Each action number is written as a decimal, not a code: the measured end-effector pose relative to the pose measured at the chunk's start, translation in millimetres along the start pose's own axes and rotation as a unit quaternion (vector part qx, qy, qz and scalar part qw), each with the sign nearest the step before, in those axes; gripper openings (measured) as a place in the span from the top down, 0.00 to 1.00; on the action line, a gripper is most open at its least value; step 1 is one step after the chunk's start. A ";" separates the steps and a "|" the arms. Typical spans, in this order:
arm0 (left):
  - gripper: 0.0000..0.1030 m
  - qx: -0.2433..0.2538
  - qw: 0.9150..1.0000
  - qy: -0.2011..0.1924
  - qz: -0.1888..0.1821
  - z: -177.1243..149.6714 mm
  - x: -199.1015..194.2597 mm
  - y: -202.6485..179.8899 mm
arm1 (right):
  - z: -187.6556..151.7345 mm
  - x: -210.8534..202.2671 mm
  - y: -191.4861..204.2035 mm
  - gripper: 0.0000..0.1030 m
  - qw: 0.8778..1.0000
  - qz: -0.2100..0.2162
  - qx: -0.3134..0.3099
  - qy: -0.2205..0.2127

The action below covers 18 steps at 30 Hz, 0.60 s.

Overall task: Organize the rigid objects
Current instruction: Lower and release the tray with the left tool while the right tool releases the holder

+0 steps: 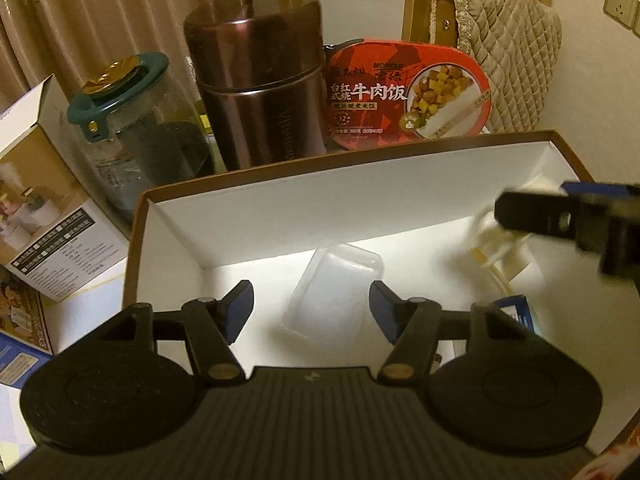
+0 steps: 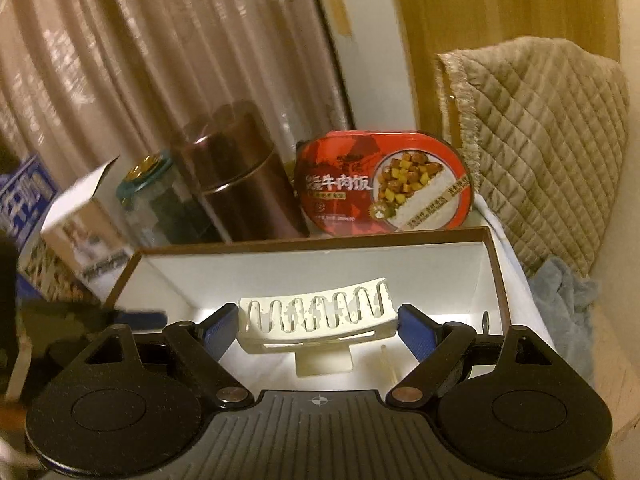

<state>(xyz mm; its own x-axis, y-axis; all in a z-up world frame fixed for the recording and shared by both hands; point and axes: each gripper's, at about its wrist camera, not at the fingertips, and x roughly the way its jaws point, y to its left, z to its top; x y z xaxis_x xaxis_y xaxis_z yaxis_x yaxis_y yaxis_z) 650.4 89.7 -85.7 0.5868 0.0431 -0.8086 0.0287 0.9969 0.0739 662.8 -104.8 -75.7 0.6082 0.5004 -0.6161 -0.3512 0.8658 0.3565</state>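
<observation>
Behind the brown-rimmed white cardboard box (image 1: 344, 168), one red oval meal tray (image 1: 408, 92) reads "HONGLU" and "牛肉饭", beside one maroon metal flask (image 1: 256, 80) and one teal-lidded glass jar (image 1: 132, 120). Left gripper (image 1: 312, 308): jaws spread, pads clear of the one clear plastic rectangular container (image 1: 332, 292) lying between them on the box floor. Right gripper (image 2: 316, 328): jaws wide, with the one cream slotted plastic rack (image 2: 320, 316) between them inside the box; whether the pads press it, I cannot tell.
</observation>
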 end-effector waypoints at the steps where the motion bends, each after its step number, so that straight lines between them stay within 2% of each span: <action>1: 0.41 0.000 1.000 0.000 -0.001 -1.2 -1.5 0.9 | 0.9 -1.5 -0.4 0.17 1.000 0.005 0.002 -0.003; 3: 0.41 -0.001 1.000 0.001 -0.004 -4.0 -5.8 3.3 | 2.3 -5.0 -0.4 0.13 1.000 0.005 0.001 -0.002; 9: 0.42 -0.006 1.000 0.001 -0.017 -16.3 -24.1 8.2 | -10.4 -24.1 -1.3 0.13 1.000 0.010 -0.023 0.012; 18: 0.42 -0.005 1.000 -0.015 -0.026 -34.3 -66.8 4.8 | -39.9 -63.8 -4.5 0.13 0.999 0.021 -0.024 0.020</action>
<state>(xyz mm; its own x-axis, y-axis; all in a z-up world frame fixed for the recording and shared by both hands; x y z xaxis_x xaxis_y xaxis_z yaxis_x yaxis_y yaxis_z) 583.6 93.9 -51.4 0.6084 -0.0105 -0.7936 0.0521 0.9983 0.0268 597.2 -140.6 -66.0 0.5642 0.5350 -0.6288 -0.4105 0.8426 0.3486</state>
